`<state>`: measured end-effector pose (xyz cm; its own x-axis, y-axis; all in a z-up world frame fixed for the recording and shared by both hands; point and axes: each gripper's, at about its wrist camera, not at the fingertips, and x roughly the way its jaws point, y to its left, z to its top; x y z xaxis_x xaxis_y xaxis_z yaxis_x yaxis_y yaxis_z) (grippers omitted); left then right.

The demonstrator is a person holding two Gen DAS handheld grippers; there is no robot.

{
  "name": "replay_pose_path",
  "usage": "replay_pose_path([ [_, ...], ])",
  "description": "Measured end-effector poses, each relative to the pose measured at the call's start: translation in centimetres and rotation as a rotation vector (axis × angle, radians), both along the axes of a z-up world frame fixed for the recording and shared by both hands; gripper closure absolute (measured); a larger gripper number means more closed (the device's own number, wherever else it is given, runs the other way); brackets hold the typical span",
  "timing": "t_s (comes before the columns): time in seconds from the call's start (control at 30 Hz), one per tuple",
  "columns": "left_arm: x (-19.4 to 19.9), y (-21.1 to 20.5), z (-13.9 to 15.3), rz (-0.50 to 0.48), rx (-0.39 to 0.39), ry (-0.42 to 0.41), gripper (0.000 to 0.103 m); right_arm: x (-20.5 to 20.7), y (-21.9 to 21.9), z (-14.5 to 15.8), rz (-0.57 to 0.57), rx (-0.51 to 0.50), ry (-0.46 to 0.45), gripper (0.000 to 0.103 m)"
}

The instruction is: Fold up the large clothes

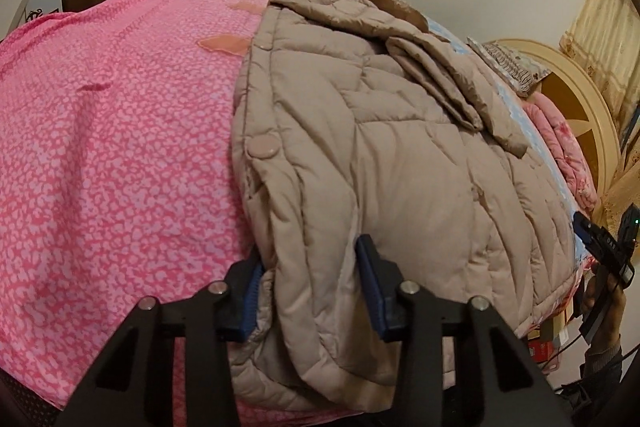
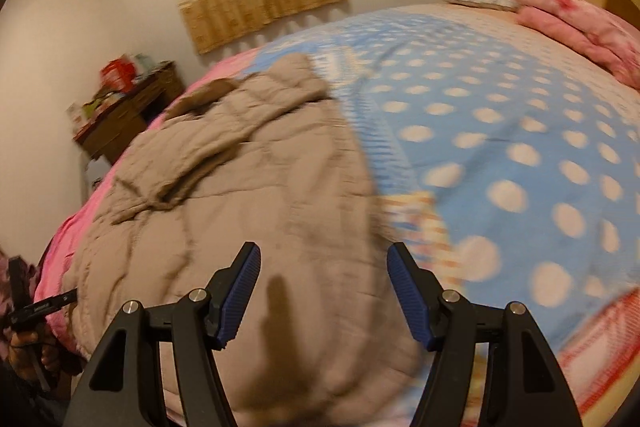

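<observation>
Beige quilted puffer coat (image 1: pixel 380 155) half-folded on bed, across pink patterned sheet (image 1: pixel 120 147) and blue polka-dot blanket (image 2: pixel 500 131). Left tool (image 1: pixel 310 291) straddling hem bulge, grip uncertain, likely for next fold. Right tool (image 2: pixel 324 295) wide, empty, hovering above coat.

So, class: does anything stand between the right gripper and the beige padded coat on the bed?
Nothing visible does. The right gripper hangs with its jaws open directly over the beige padded coat, with only bare quilted fabric between them. The left gripper already has the coat's near edge between its jaws.
</observation>
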<state>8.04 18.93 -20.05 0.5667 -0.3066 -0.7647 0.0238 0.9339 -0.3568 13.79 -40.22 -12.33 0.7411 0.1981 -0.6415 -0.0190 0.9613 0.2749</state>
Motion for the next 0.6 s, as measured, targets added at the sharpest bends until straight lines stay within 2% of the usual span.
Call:
replay_pose_path([
  [0.17, 0.0, 0.0, -0.1, 0.001, -0.002, -0.002, 0.059, -0.6, -2.6, -0.8, -0.055, 0.025, 0.052, 0.037],
  [0.27, 0.0, -0.1, -0.1, 0.008, 0.0, 0.002, 0.056, -0.6, -2.8, -1.6, -0.013, 0.095, 0.09, 0.037],
  [0.4, -0.1, 0.2, 0.1, 0.025, -0.009, 0.008, 0.049, -0.6, -1.9, -2.0, 0.046, 0.14, 0.103, 0.037],
  [0.43, -0.1, 0.4, 0.1, 0.03, -0.013, 0.009, 0.048, -0.7, -1.8, -2.1, 0.06, 0.154, 0.107, 0.041],
  [0.47, -0.1, 0.5, 0.1, 0.033, -0.024, 0.009, 0.048, -0.9, -1.4, -2.2, 0.071, 0.162, 0.112, 0.053],
  [0.5, -0.1, 0.6, 0.1, 0.03, -0.027, 0.012, 0.048, -1.0, -1.2, -2.3, 0.079, 0.16, 0.117, 0.058],
  [0.6, 0.0, 0.7, 0.1, 0.012, -0.045, 0.018, 0.054, -1.2, -1.0, -2.5, 0.091, 0.164, 0.121, 0.078],
])
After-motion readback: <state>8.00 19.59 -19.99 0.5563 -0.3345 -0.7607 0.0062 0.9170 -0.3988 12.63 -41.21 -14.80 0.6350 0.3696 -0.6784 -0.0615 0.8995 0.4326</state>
